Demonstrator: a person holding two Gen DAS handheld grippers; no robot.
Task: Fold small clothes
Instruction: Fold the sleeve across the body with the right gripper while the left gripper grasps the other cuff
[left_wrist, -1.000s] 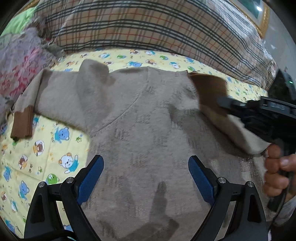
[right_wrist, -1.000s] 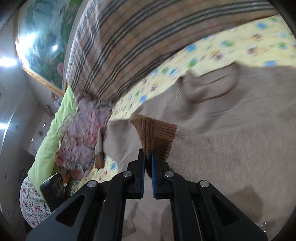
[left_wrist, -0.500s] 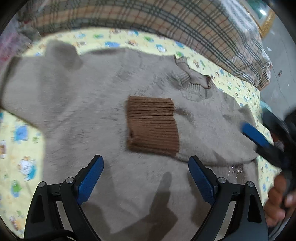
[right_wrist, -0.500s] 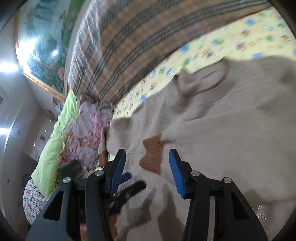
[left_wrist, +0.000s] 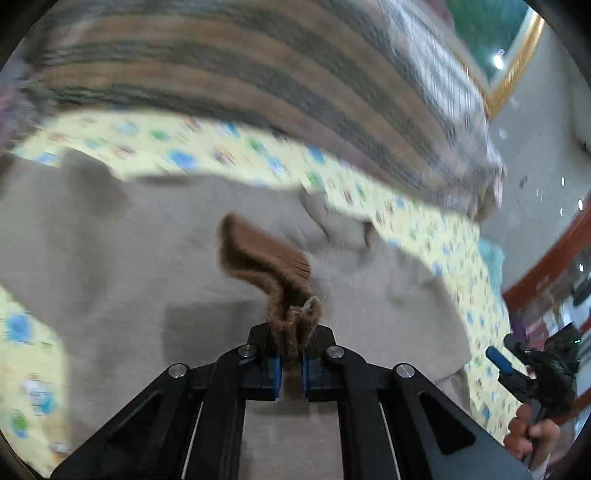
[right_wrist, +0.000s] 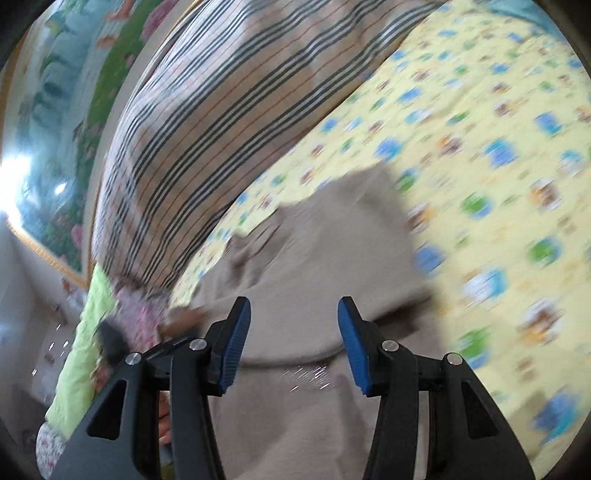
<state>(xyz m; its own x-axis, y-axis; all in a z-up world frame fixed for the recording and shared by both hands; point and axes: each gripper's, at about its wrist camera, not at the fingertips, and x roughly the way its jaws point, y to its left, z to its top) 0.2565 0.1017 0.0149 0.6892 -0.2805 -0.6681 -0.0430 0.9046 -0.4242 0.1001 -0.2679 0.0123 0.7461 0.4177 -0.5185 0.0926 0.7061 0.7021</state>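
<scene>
Since the earlier frame, left gripper (left_wrist: 291, 363) has gone from spread wide to pinching the brown cuff (left_wrist: 264, 264), which now rises off the beige sweater (left_wrist: 110, 251); right gripper (right_wrist: 291, 345) has let go and stands half spread, nothing between its fingers. Sweater lies flat on the yellow sheet (right_wrist: 498, 147), striped pillow (left_wrist: 258, 85) at 12 o'clock. Step in hand, apparently: placing the sleeve across the chest. Next move likely calls for laying the cuff smooth, then releasing.
</scene>
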